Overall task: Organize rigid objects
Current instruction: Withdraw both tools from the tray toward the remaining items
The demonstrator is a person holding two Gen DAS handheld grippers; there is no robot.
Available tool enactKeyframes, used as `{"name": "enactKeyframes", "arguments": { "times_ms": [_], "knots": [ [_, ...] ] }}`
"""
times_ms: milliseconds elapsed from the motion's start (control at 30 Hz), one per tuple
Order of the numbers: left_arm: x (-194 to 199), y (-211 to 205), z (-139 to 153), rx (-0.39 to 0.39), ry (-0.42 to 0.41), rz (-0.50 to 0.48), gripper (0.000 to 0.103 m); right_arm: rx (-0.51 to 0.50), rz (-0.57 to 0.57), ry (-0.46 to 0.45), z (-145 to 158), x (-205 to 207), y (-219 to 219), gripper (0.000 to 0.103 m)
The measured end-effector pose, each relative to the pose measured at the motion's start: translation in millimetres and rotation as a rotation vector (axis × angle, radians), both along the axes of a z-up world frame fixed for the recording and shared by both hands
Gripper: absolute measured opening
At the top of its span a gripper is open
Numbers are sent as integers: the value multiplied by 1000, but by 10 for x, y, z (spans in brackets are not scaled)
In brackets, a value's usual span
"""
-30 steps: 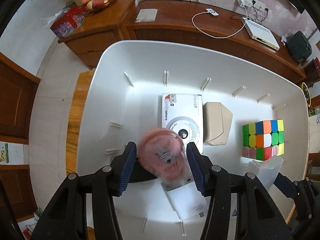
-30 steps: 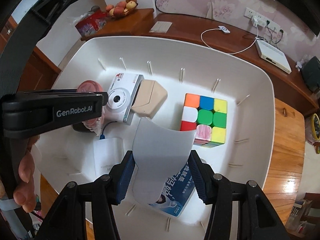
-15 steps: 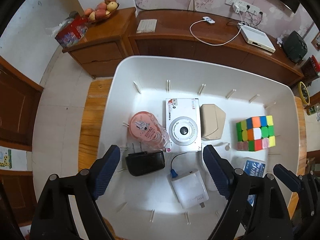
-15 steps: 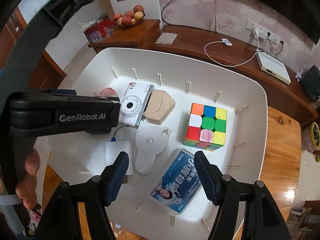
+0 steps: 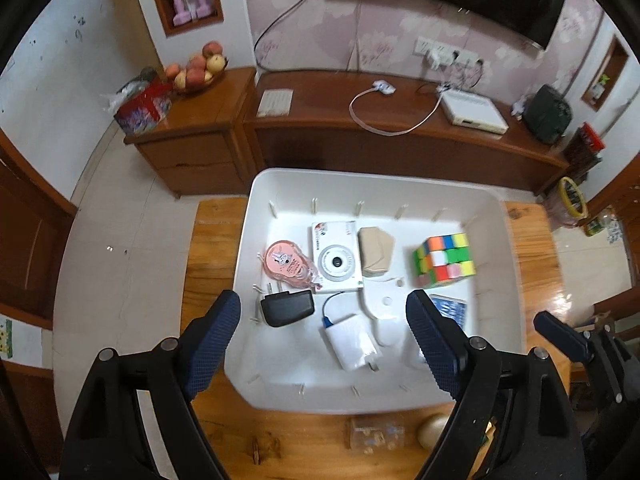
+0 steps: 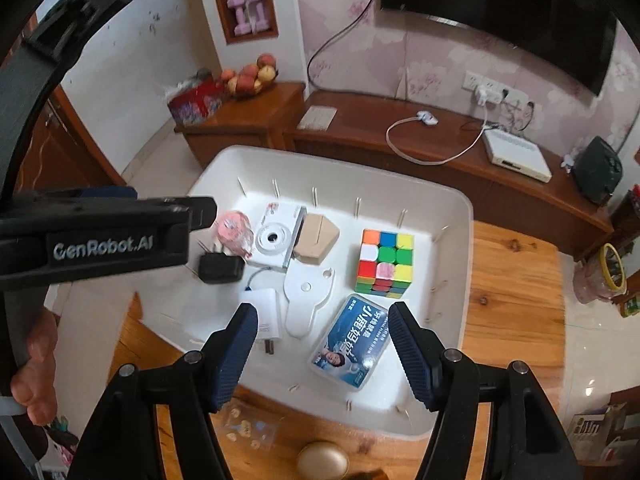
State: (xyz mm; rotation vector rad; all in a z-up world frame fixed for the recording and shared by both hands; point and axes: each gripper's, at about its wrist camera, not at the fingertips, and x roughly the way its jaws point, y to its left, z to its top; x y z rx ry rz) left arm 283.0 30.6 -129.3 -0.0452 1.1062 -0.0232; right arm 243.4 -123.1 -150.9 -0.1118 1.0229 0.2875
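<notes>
I have both grippers raised above the white bin [image 5: 496, 216], and neither holds anything: my left gripper [image 5: 323, 334] is spread wide, and my right gripper [image 6: 322, 344] is spread just as wide.

Eight things lie in the bin, one of each. Along the far row sit a pink correction-tape dispenser [image 5: 285, 265], its narrow tip pointing right and near; a white compact camera [image 5: 336, 261] lying on its back, lens up, long axis running near to far; a tan angular box [image 5: 375, 256] touching the camera's right side; and a Rubik's cube [image 6: 385, 262] well off to the right, standing apart.

Nearer me are a black plug adapter [image 5: 287, 307], long axis left to right, prongs at its far-left corner; a white charger [image 5: 352, 340] tilted, its plug end pointing near and right, with a blue-tipped cable at its far end; a flat white plastic piece [image 6: 306, 300] whose handle points near; and a blue printed box [image 6: 352, 342], long axis tilted far-right.

The bin rests on a wooden table [image 6: 516, 280].
</notes>
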Motion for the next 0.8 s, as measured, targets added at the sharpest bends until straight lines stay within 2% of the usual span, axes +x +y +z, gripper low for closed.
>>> {"name": "enactKeyframes", "arguments": {
  "times_ms": [233, 400, 600, 800],
  "knots": [
    [-424, 12, 623, -25, -120, -53, 87, 12, -65, -160, 663, -393, -70, 69],
    [-760, 37, 944, -40, -191, -86, 87, 15, -103, -279, 1073, -806, -125, 69],
    [-1155, 13, 1075, -21, -220, -112, 87, 23, -115, -336, 1278, -1274, -139, 69],
    [-1448, 11, 1036, -25, -224, -118, 87, 10, -131, -361, 1289, -1634, -211, 70]
  ]
}}
